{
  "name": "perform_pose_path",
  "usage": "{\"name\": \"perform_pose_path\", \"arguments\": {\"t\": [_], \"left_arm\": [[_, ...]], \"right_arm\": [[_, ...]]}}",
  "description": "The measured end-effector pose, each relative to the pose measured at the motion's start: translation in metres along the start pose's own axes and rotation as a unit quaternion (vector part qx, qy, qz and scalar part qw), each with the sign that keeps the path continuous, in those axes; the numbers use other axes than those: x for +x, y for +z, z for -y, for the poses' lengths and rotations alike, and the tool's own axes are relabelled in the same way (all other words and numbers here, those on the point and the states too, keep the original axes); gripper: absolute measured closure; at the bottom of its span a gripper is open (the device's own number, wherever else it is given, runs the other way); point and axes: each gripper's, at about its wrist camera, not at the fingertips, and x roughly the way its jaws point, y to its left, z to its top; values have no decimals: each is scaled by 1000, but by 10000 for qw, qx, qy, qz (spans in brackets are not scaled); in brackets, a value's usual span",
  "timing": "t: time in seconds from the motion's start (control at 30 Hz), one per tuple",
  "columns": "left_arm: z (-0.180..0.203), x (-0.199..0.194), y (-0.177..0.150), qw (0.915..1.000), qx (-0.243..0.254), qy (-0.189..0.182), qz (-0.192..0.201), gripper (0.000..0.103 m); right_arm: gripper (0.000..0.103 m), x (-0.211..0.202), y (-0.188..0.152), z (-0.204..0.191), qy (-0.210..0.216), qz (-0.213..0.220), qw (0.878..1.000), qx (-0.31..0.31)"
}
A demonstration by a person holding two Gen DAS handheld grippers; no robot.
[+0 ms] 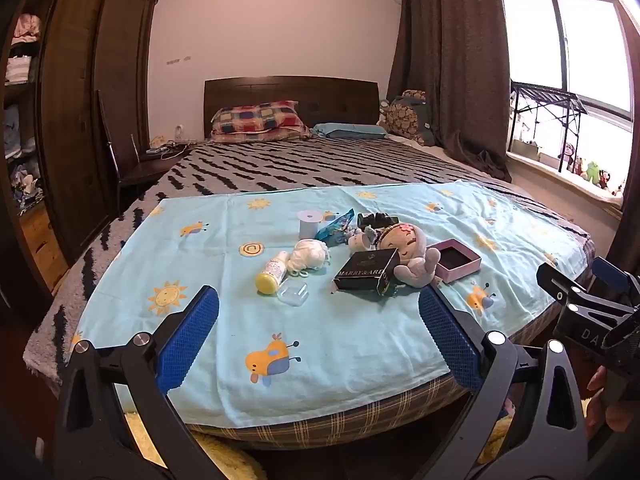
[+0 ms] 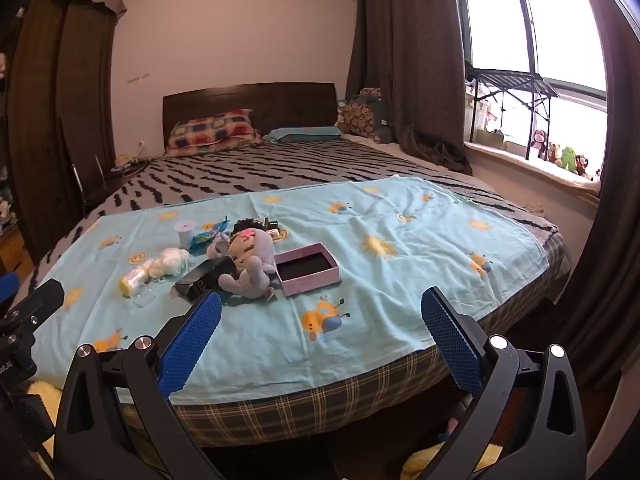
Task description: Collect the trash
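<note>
A cluster of items lies on a light blue sheet (image 1: 340, 344) at the foot of the bed: a yellow-capped white bottle (image 1: 273, 273), a clear plastic cap (image 1: 294, 295), a white crumpled ball (image 1: 309, 255), a blue wrapper (image 1: 334, 226), a pale roll (image 1: 308, 224), a black box (image 1: 366, 274), a grey plush doll (image 1: 412, 254) and an open pink box (image 1: 458, 260). My left gripper (image 1: 318, 312) is open and empty, short of the cluster. My right gripper (image 2: 322, 318) is open and empty, near the pink box (image 2: 308, 268) and doll (image 2: 250, 264).
The bed has a striped blanket (image 1: 300, 168), pillows and a dark headboard. A dark wardrobe (image 1: 80, 120) stands left, and a chair beside it. A window sill (image 2: 560, 168) with toys and curtains is on the right. Yellow fluffy rug pieces lie below the bed edge.
</note>
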Motion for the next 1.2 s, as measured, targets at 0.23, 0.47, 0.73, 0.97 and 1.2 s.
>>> {"name": "perform_pose_path", "arguments": {"t": [0.23,0.47,0.73,0.97,1.2], "left_arm": [[3,1,0,10000,-12,33,-7,8],[0,1,1,10000,-50,-28,-21,8],[1,2,1,10000,-35,-33,-13,8],[0,0,0,10000,-54,-34,-8,8],[-2,1,1,10000,-69,-11,-3,8]], "right_arm": [[3,0,-1,-2,-97,81,9999,-83],[3,-2,-1,-2,-7,69,10000,7],[3,-2,-1,-1,1,61,10000,3],[3,-2,-1,-1,0,59,10000,7],[3,-2,0,-1,7,54,10000,-3]]}}
